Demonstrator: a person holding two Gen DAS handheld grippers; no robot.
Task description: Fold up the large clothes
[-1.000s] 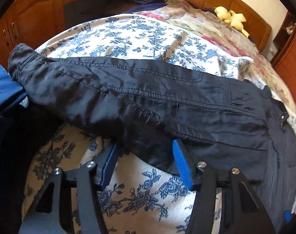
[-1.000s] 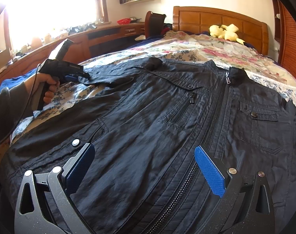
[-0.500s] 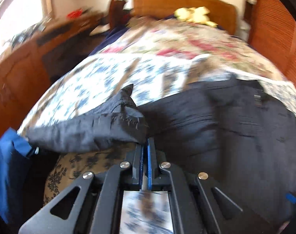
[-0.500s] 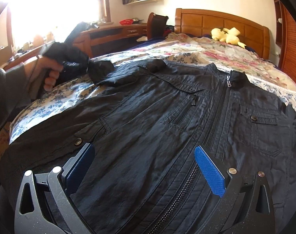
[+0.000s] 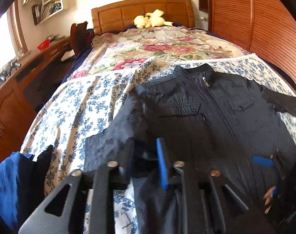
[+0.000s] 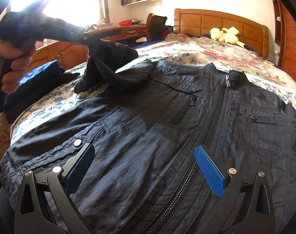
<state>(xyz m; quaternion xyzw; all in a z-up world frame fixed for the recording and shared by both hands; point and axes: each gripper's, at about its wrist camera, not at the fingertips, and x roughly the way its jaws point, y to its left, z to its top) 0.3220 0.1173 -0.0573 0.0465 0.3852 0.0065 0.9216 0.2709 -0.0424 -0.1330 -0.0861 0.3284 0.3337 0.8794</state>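
Lifting the jacket (image 6: 157, 128) sleeve (image 6: 109, 64) over the bed's (image 5: 85, 105) left edge, your left gripper (image 5: 146, 161) has just been opening, fabric between its fingers. Your right gripper (image 6: 146, 163) hovers, fingers wide.

A yellow plush toy (image 5: 150, 20) is seen far ahead of the claw, against the wooden headboard (image 5: 142, 9). A rose-patterned quilt (image 5: 157, 46) is spread beyond a blue-flowered sheet (image 5: 85, 105). A blue garment (image 5: 9, 181) is bunched to the claw's left, beside wooden cabinets (image 5: 5, 109).
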